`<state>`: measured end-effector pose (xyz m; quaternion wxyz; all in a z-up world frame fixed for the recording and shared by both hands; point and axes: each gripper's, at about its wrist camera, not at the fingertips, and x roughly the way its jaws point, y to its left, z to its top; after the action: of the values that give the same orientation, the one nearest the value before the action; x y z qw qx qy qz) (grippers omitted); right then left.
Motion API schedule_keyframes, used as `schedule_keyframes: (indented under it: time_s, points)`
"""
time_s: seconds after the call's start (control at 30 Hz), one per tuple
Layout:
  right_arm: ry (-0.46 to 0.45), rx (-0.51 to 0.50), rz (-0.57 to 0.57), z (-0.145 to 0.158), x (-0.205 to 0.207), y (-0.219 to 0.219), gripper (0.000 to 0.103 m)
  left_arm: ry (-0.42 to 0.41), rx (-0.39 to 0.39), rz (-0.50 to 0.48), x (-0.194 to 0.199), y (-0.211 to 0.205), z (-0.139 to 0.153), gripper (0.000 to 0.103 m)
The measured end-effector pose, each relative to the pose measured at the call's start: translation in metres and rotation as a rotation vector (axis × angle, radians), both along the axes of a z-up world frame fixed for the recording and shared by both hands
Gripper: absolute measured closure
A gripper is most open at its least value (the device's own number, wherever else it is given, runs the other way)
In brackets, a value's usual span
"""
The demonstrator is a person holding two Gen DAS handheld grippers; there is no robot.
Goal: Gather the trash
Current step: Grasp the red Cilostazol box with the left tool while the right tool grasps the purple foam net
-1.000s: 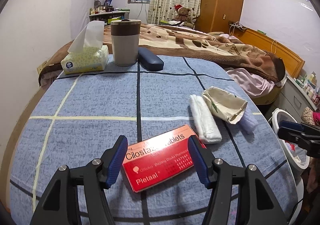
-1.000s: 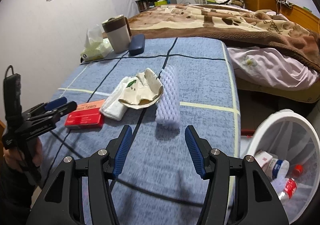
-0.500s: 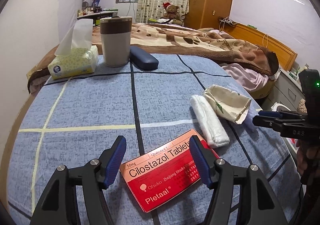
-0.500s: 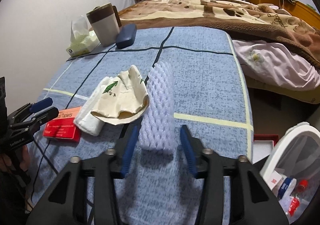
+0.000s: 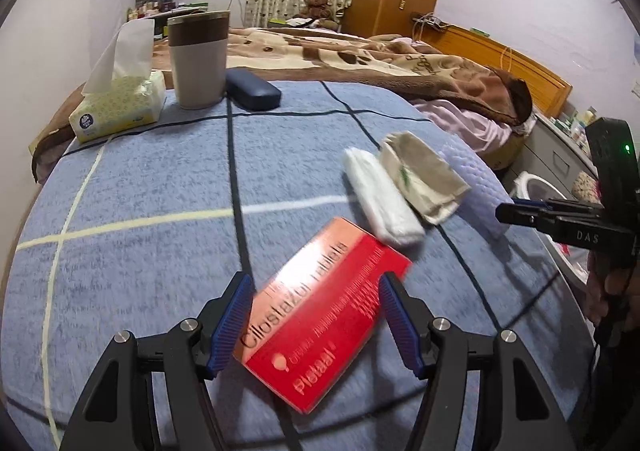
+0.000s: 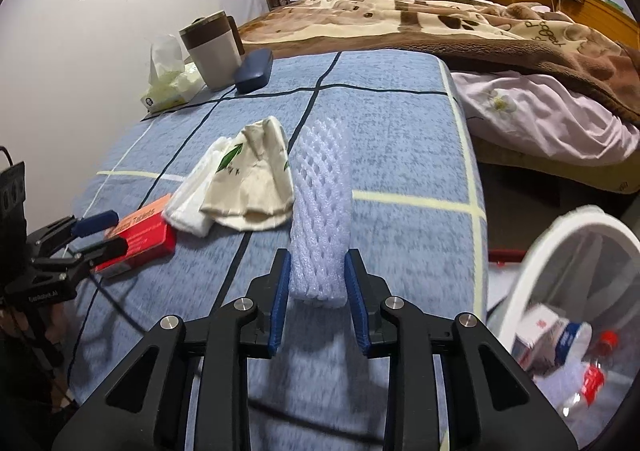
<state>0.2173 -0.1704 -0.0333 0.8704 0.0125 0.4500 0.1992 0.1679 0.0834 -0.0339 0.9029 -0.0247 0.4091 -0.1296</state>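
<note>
On the blue bedspread [image 6: 400, 155], finish closing right gripper [image 6: 316, 283] squarely on foam net [image 6: 320, 211]; lower spread left gripper [image 5: 316, 315] evenly astride red box [image 5: 320, 307] before squeezing.

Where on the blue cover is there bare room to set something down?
Bare: the wide stretch between the cup and the red box, and the left side below the tissue pack. Crowded: the right edge, around the foam net.
</note>
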Motion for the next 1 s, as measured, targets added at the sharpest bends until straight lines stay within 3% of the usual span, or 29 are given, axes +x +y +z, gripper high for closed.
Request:
schedule_keyframes:
  time_s: [0.2,0.27,0.4,0.53,0.63,0.8,1.0]
  points:
    - [-0.011,0.016,-0.01,0.007,-0.018,-0.008,0.074,0.0,0.02,-0.032,-0.022,-0.018,0.001,0.034]
    - [-0.016,0.019,-0.015,0.009,-0.023,-0.01,0.074,-0.029,0.058,-0.025,-0.025,-0.022,0.005,0.034]
    - [-0.026,0.025,-0.025,0.012,-0.029,-0.015,0.074,-0.073,0.129,-0.018,-0.014,-0.015,0.011,0.034]
    - [-0.03,0.032,-0.035,0.013,-0.032,-0.018,0.074,-0.026,0.15,-0.078,0.002,-0.006,-0.002,0.033]
    - [-0.029,0.037,-0.038,0.012,-0.032,-0.019,0.074,-0.004,0.115,-0.129,-0.001,-0.007,-0.006,0.029]
    - [-0.029,0.047,-0.024,0.012,-0.034,-0.018,0.074,-0.006,0.144,-0.181,-0.02,-0.027,-0.008,0.029]
    - [-0.037,0.062,-0.024,0.014,-0.04,-0.022,0.074,-0.007,0.096,-0.099,-0.027,-0.036,-0.002,0.029]
